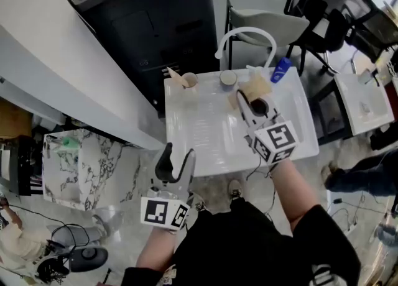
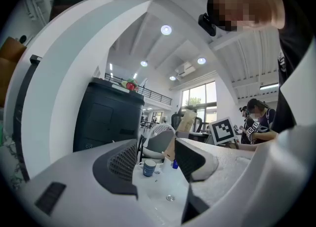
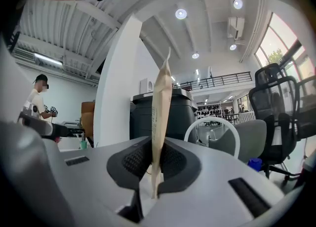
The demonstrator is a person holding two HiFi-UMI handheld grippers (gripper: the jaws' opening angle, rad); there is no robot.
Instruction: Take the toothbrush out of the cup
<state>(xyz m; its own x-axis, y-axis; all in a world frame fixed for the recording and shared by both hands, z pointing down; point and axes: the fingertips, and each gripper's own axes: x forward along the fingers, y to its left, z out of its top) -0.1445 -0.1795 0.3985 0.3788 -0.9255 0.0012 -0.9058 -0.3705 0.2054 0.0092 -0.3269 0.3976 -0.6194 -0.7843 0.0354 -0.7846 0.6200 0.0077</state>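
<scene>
My right gripper [image 1: 244, 99] is above the far right part of the white table [image 1: 205, 135], shut on a toothbrush in a tan paper wrapper [image 3: 161, 117]. In the right gripper view the wrapper stands upright between the pads, and it shows as a tan slip [image 1: 256, 84] from the head. It hangs clear of both cups. One cup [image 1: 229, 78] stands just beyond the gripper. The other cup [image 1: 189, 80] has a tan packet [image 1: 174, 73] leaning in it. My left gripper [image 1: 176, 161] hangs open at the table's near left edge, with nothing between its fingers.
A blue bottle [image 1: 281, 70] lies at the table's far right corner. Behind the table are a black cabinet [image 1: 155, 17] and a chair with a white arched back [image 1: 249, 33]. A second white table [image 1: 364, 101] and a person [image 1: 367, 173] are on the right. A marbled box [image 1: 81, 166] sits at the left.
</scene>
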